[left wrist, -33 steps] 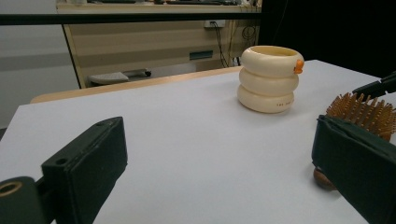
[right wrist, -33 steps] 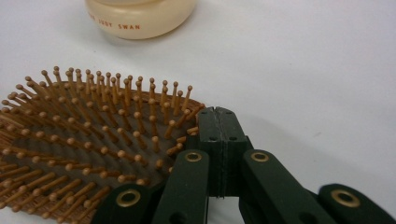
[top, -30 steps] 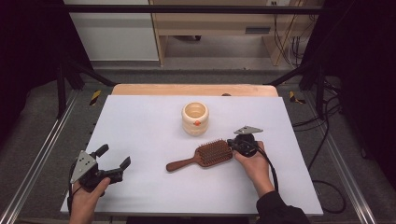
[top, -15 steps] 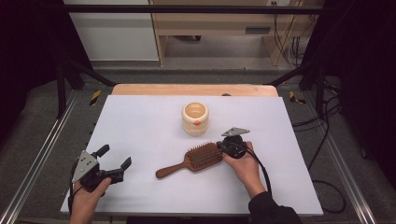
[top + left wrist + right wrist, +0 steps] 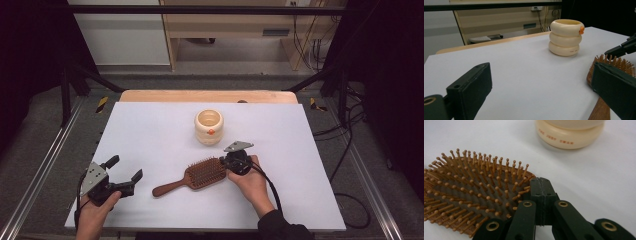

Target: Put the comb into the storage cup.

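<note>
High view shows a wooden paddle hairbrush (image 5: 200, 176) lying bristles-up on the white bench (image 5: 150, 130), its handle pointing toward the person's left, its head toward the right tool (image 5: 231, 165). That tool sits against the far end of the brush head, with the right hand (image 5: 252, 182) wrapped around its body. In the right gripper view the two black jaws are pressed flat together with nothing between them, their joined tip touching the edge of the head among the outer bristles (image 5: 519, 185). Closed like that, the jaws make one blunt nose, which suits nudging the brush across the bench better than gripping it; I judge this to be a push, not a grasp.

Just beyond the brush stands a cream ringed cup (image 5: 208, 126) with a small orange mark, upright and apart from the brush head. The left tool (image 5: 125, 175) rests low near the front left of the bench, well apart from the brush handle. Left gripper view shows its jaws spread wide and empty, aimed at the cup (image 5: 566, 37) with the brush at the right edge, as if waiting to receive the handle.
</note>
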Demonstrator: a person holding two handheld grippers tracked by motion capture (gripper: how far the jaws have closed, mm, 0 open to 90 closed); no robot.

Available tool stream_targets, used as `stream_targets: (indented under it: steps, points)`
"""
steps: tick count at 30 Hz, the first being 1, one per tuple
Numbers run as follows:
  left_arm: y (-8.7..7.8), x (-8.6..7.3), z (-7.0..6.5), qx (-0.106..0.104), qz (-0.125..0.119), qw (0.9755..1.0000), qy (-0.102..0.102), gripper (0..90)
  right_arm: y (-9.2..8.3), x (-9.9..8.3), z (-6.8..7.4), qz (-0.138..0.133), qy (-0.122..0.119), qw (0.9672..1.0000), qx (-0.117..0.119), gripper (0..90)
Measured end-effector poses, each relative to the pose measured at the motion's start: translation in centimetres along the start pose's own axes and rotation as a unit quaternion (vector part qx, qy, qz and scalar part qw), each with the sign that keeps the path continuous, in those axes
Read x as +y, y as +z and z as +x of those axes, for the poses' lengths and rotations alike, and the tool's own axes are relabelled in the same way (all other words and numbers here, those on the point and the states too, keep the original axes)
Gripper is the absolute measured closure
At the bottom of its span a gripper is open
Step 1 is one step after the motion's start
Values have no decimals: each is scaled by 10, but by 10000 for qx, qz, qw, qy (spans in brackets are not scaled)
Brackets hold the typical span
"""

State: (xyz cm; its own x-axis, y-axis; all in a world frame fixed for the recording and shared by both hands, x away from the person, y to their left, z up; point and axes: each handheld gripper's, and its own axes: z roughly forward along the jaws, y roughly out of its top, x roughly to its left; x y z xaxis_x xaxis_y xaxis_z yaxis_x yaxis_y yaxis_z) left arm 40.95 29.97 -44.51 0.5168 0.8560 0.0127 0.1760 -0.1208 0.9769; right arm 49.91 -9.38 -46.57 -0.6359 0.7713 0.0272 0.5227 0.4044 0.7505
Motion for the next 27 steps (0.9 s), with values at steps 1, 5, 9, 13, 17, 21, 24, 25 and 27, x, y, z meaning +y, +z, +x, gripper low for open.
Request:
stream_targets:
  steps: [1, 5, 9, 13, 17, 21, 24, 25, 27]
  points:
    - [0, 0, 0, -3, 3, 10000, 0, 35, 1, 1, 2, 5, -33, 10000, 24, 900]
    - [0, 0, -1, -9, 11, 10000, 3, 35, 5, 4, 12, 4, -108, 9999, 98, 900]
    - [0, 0, -1, -14, 20, 10000, 8, 35, 10, 7, 21, -6, -169, 9997, 158, 900]
    - [1, 0, -1, -18, 21, 10000, 8, 35, 14, 10, 27, -24, -178, 9996, 201, 900]
    - [1, 0, -1, -24, 22, 10000, 12, 35, 17, 11, 32, -35, -222, 9994, 249, 900]
    - [1, 0, -2, -29, 33, 10000, 24, 35, 19, 12, 35, -58, -263, 9993, 257, 900]
    - [1, 0, -1, -30, 39, 10000, 36, 35, 17, 12, 32, -115, -203, 9994, 245, 900]
    - [1, 0, -1, -29, 39, 10000, 37, 35, 16, 12, 32, -132, -184, 9995, 238, 900]
    - [0, 0, -1, -28, 46, 10000, 42, 35, 10, 13, 29, -222, -184, 9994, 207, 900]
